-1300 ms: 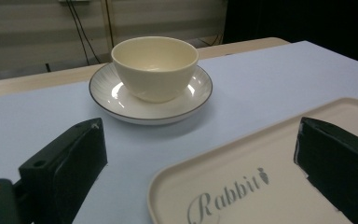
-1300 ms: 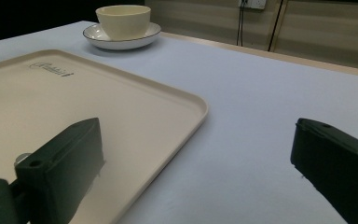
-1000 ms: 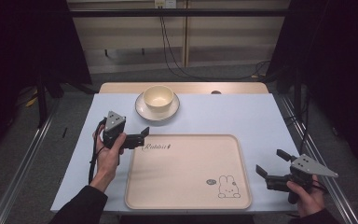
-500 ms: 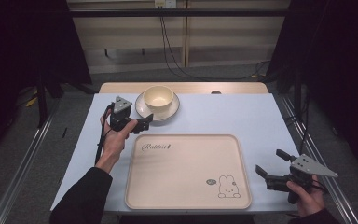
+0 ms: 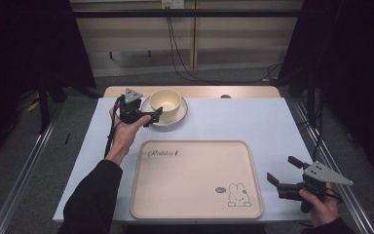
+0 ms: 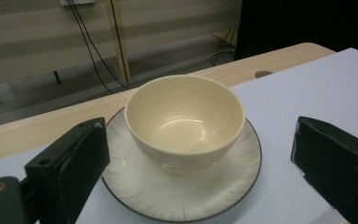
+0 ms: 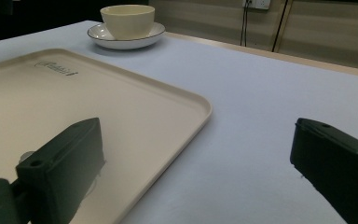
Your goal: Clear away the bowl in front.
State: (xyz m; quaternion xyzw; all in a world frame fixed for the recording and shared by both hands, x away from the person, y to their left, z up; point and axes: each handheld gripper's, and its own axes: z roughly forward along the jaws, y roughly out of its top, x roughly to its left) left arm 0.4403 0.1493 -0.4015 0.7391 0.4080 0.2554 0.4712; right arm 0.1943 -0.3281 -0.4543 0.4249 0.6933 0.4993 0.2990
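Note:
A cream bowl (image 5: 166,102) stands on a white saucer (image 5: 175,118) with a dark rim at the back of the table. My left gripper (image 5: 154,116) is open at the saucer's left edge, jaws pointing at the bowl (image 6: 185,120). In the left gripper view the saucer (image 6: 223,193) lies between the two jaws, and nothing is held. A cream tray (image 5: 195,178) with a rabbit drawing lies at the front centre. My right gripper (image 5: 281,173) is open just right of the tray, low over the table, with nothing in it.
The table (image 5: 253,119) has a pale blue top with a wooden strip along its far edge. In the right gripper view the tray (image 7: 121,102) lies to the left, with the bowl (image 7: 127,20) on its saucer far behind. Metal rails run along both sides of the table.
My left gripper has moved from the tray's left corner back and to the right, up to the saucer's edge. The right gripper has stayed put.

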